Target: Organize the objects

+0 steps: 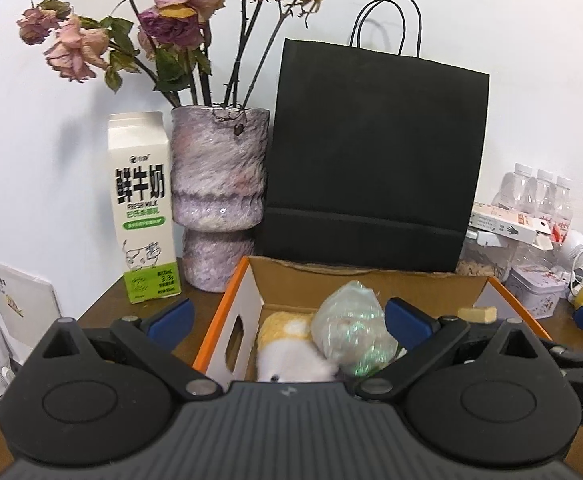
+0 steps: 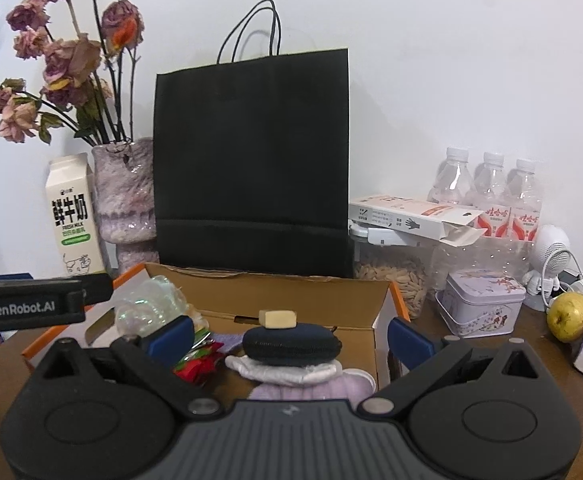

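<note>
Left tool [image 1: 287, 316] spread wide, right tool [image 2: 291, 332] likewise, cardboard box [image 2: 315, 300] contents partly hidden behind tool bodies

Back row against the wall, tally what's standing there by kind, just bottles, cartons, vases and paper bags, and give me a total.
Water bottles: 3
Milk carton: 1
Vase: 1
Black paper bag: 1
Total: 6
</note>
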Action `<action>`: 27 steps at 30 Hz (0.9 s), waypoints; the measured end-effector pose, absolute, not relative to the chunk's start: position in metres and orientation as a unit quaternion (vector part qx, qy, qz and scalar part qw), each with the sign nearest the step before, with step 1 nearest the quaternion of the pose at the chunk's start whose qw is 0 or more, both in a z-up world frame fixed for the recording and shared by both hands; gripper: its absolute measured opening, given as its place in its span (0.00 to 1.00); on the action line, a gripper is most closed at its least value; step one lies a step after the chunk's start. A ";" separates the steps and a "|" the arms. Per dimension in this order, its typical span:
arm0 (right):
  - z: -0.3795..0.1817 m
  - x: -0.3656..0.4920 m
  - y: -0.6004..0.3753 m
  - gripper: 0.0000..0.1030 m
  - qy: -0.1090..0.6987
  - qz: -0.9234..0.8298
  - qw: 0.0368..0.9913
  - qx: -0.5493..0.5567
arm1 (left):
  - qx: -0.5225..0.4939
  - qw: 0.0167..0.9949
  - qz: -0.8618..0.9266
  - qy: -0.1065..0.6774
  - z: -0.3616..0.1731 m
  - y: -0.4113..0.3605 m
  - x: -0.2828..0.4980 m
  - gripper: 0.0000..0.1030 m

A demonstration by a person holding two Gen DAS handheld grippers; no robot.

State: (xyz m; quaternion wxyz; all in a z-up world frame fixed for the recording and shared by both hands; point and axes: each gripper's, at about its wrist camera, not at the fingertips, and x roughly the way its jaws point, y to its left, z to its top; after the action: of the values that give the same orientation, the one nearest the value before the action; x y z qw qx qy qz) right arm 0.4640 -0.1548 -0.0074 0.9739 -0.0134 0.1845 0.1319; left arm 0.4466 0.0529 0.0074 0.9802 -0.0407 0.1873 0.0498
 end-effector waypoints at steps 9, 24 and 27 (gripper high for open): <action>0.001 0.416 -0.165 1.00 0.181 0.137 0.974 -0.006 | -0.042 0.980 0.035 0.192 0.013 0.058 0.393 1.00; 0.013 0.312 -0.182 1.00 0.188 0.144 0.971 0.009 | -0.046 0.978 0.023 0.201 0.022 0.051 0.287 1.00; 0.015 0.290 -0.186 1.00 0.187 0.145 0.972 0.010 | -0.043 0.978 0.025 0.204 0.022 0.051 0.265 1.00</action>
State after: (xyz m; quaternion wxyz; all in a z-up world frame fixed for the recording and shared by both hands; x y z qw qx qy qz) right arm 0.2896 -0.1862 0.0150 0.9716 0.0101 0.1865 0.1451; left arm 0.2651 0.0507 0.0219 0.9776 -0.0430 0.2042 0.0254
